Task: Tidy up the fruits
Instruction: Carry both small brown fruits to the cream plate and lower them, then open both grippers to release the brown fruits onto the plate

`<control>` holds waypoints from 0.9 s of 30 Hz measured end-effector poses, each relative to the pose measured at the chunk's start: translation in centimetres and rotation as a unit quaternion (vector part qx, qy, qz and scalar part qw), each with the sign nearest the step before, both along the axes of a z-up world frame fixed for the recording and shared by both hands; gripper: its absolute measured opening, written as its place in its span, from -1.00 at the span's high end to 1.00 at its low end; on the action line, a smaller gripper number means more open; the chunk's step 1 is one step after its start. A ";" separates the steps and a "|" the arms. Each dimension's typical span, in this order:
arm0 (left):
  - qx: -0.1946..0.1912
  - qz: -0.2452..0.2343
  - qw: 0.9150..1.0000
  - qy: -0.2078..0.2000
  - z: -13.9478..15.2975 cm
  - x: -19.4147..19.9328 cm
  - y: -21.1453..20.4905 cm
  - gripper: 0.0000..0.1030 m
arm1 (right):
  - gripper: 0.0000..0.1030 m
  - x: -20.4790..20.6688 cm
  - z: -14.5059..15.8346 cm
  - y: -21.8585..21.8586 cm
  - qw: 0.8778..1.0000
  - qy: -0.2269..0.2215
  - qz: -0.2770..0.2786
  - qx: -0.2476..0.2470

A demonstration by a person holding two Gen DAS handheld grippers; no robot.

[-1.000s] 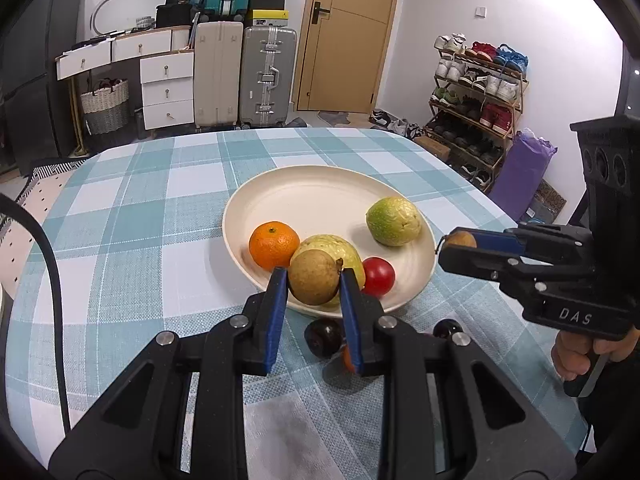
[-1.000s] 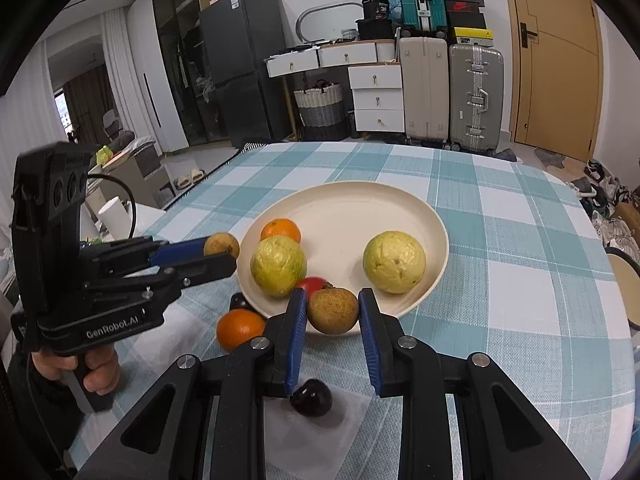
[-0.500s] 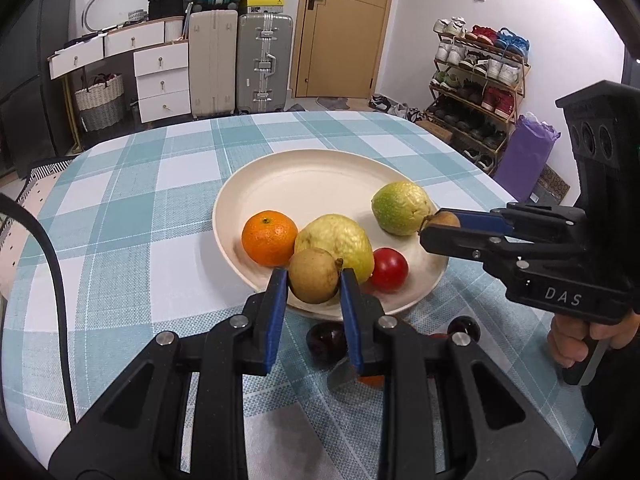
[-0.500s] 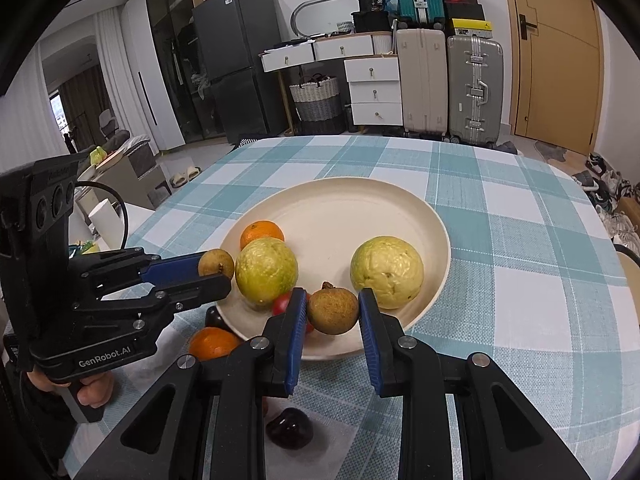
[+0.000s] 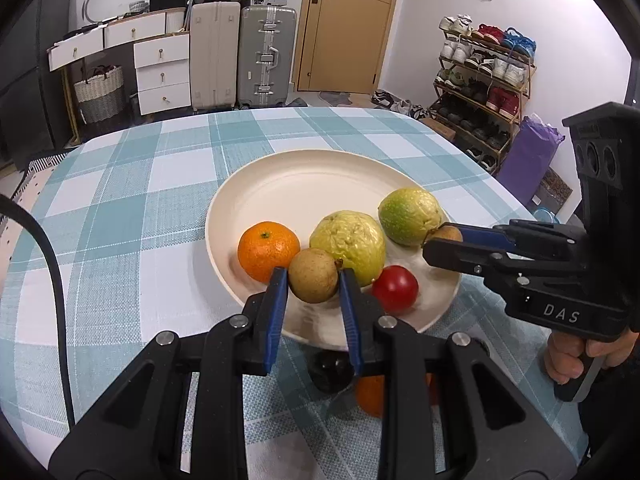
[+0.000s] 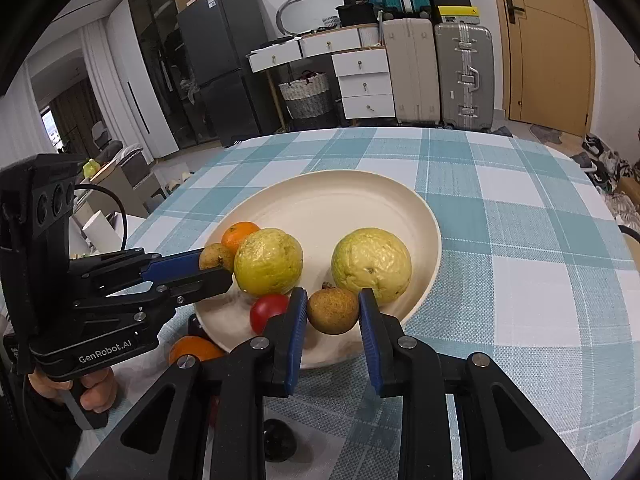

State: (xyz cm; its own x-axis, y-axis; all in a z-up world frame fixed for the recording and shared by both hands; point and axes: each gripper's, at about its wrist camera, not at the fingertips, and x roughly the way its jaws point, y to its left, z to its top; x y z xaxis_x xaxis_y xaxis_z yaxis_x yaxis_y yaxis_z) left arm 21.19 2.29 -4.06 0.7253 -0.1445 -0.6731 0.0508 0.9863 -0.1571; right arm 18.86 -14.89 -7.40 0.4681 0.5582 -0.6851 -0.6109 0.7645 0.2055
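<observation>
Both grippers lower, dark fruit (image 5: 330, 368) half-hidden

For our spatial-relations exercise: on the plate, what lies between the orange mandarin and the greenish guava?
In the left wrist view, the yellow guava sits between the mandarin and the greenish guava on the plate.

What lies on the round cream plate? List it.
On the round cream plate: an orange mandarin, two yellow-green guavas and a red tomato. The near rim is hidden behind the tools.

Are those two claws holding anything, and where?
Yes. Left gripper pinches a brown fruit by its sides; right gripper does likewise with another brown fruit.
</observation>
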 end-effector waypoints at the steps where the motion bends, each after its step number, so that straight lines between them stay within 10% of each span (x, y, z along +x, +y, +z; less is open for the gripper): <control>1: -0.004 0.000 1.000 0.002 -0.1 0.2 0.1 0.54 | 0.48 0.2 0.0 0.0 1.000 0.002 -0.001 0.002; 27: 0.003 0.010 1.000 0.006 -0.2 0.0 -0.3 0.54 | 0.48 0.8 -0.4 0.0 1.000 0.000 -0.025 -0.005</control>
